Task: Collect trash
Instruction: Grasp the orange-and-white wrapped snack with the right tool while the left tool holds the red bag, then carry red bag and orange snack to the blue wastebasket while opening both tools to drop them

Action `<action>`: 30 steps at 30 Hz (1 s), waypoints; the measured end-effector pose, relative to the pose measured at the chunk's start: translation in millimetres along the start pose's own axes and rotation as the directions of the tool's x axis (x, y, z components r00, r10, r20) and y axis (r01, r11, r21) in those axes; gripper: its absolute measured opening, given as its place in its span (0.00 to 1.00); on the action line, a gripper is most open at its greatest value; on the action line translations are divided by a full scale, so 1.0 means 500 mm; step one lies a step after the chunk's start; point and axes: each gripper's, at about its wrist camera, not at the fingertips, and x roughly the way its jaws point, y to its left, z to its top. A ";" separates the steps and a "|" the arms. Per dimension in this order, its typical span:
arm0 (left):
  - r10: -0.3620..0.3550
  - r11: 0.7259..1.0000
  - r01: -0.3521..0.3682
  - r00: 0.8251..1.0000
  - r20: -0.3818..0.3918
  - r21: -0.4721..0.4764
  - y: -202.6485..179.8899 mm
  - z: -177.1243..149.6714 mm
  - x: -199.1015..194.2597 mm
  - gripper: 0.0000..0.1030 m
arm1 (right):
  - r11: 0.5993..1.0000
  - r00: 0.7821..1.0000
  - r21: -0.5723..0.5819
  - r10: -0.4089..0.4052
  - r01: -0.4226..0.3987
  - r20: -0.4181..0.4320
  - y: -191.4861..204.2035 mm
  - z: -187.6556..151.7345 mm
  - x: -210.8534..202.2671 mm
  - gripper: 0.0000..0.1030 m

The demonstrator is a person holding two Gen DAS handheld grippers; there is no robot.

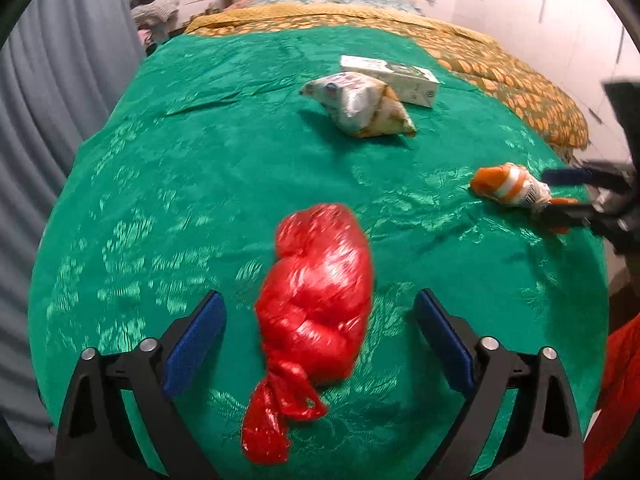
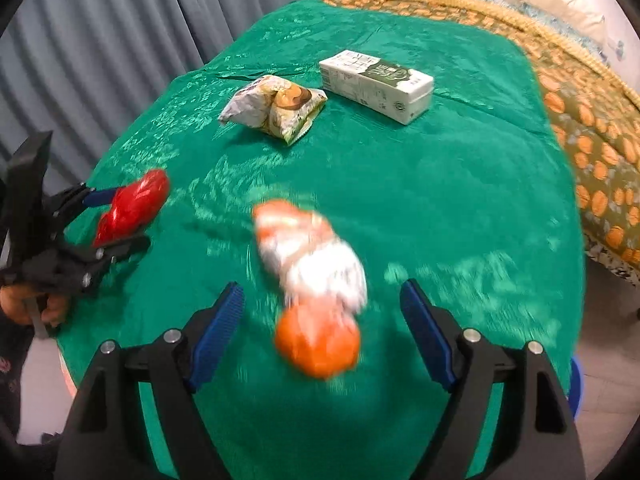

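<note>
A knotted red plastic bag [image 1: 316, 304] lies on the green cloth between the open fingers of my left gripper [image 1: 320, 320]; the pads stand apart from it. An orange-and-white wrapper [image 2: 316, 284] lies between the open fingers of my right gripper [image 2: 322, 312], blurred. A crumpled snack packet [image 1: 360, 104] and a white-and-green carton [image 1: 394, 78] lie farther back on the cloth. The right wrist view shows the red bag [image 2: 132, 208] with the left gripper [image 2: 108, 220] around it. The left wrist view shows the wrapper [image 1: 508, 188] with the right gripper [image 1: 548, 196] around it.
The green cloth [image 1: 200, 160] covers a raised surface against a bed with an orange patterned blanket [image 1: 520, 80]. Grey curtains [image 2: 100, 40] hang on the left. The snack packet [image 2: 276, 108] and carton [image 2: 376, 84] sit mid-cloth. A hand [image 2: 32, 304] holds the left gripper.
</note>
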 end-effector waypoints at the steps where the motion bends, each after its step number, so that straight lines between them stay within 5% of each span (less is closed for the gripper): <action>1: 0.011 1.000 -0.010 1.000 -0.007 0.013 -0.005 0.003 0.002 0.81 | 1.000 1.000 0.003 0.008 -0.008 -0.014 0.000 0.007 0.008 0.75; 3: 0.014 0.999 -0.013 1.000 -0.025 0.029 -0.013 0.006 0.007 0.60 | 1.000 0.998 -0.013 0.008 -0.008 -0.057 0.005 0.015 0.024 0.55; 5: 0.004 1.000 -0.003 1.000 -0.019 0.022 -0.017 0.006 0.001 0.42 | 1.000 0.998 -0.025 -0.018 0.016 -0.052 0.012 0.014 0.018 0.51; 10: -0.020 1.000 0.021 0.999 0.033 -0.016 -0.049 0.008 -0.042 0.41 | 1.000 1.000 -0.019 -0.004 0.005 0.028 0.022 -0.022 -0.053 0.51; 17: -0.108 0.994 0.107 0.991 0.078 0.016 -0.190 0.026 -0.088 0.40 | 0.999 0.994 0.049 -0.029 0.024 0.102 -0.016 -0.095 -0.154 0.51; 26: -0.244 0.964 0.232 0.966 0.085 0.133 -0.436 0.066 -0.105 0.40 | 0.973 0.978 0.210 -0.135 0.100 0.160 -0.194 -0.213 -0.300 0.51; 30: -0.307 0.936 0.291 0.950 0.052 0.199 -0.569 0.086 -0.087 0.40 | 0.936 0.958 0.296 -0.243 0.191 0.151 -0.320 -0.277 -0.335 0.51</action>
